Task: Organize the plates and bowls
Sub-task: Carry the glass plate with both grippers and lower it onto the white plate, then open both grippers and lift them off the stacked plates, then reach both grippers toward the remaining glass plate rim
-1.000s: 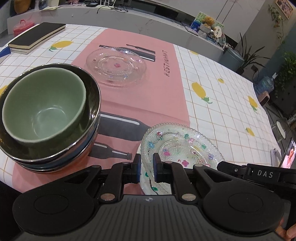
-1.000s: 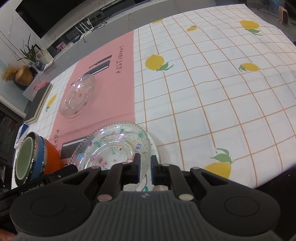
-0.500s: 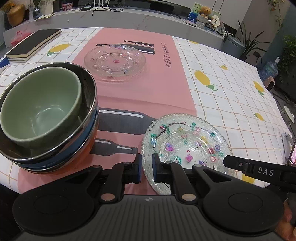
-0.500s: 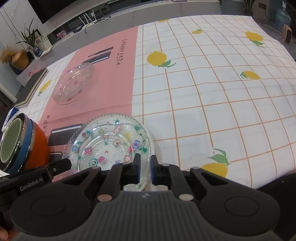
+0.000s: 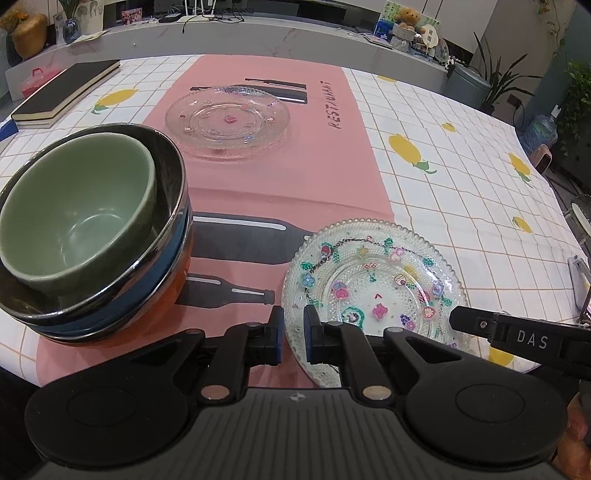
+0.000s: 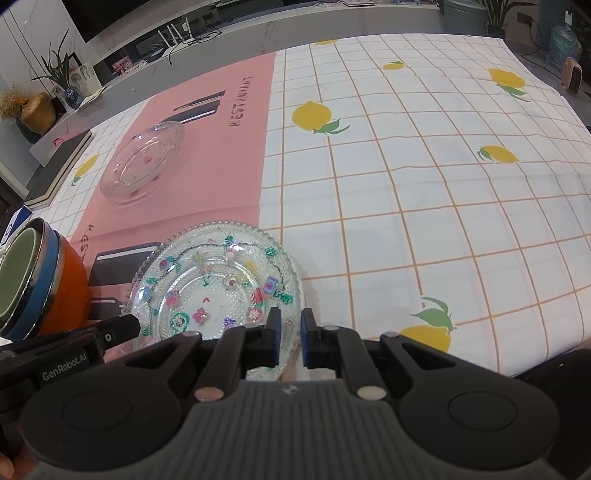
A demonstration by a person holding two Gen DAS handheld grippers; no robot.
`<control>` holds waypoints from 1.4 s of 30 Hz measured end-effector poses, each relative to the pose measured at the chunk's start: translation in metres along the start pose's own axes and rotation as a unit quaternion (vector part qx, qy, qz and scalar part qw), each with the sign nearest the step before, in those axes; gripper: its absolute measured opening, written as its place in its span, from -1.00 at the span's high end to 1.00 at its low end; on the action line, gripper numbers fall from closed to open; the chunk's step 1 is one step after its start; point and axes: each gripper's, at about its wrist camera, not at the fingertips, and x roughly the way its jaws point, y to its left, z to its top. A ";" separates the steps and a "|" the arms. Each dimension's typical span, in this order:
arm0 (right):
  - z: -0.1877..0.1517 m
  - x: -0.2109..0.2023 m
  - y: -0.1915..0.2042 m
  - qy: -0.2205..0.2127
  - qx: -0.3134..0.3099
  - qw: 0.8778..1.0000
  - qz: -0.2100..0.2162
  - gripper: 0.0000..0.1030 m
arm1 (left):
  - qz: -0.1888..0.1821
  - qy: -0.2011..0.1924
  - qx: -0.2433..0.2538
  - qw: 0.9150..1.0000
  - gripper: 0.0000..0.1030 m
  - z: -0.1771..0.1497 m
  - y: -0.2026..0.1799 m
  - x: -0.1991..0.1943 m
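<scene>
Clear beaded glass plate with coloured flower stickers pinched at its near rim by left gripper and right gripper, stacked green, steel, blue and orange bowls left of it, plain clear glass plate beyond it.

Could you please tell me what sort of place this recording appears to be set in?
Probably a dining table in a lived-in room or studio: a white checked lemon-print tablecloth, a pink mat printed RESTAURANT, and a grey counter behind with a teddy bear and potted plants.
</scene>
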 end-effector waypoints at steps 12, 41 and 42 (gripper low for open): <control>0.004 -0.011 0.011 -0.030 -0.041 0.999 -0.004 0.34 | 0.003 -0.018 -0.003 1.000 0.72 0.006 0.004 -0.012; 0.076 -0.021 0.077 -0.108 -0.118 0.986 0.046 -0.14 | 0.009 -0.017 0.012 1.000 0.54 0.107 0.034 -0.038; 0.080 -0.018 0.080 -0.102 -0.121 0.986 0.051 -0.14 | 0.008 -0.016 0.013 1.000 0.53 0.113 0.036 -0.037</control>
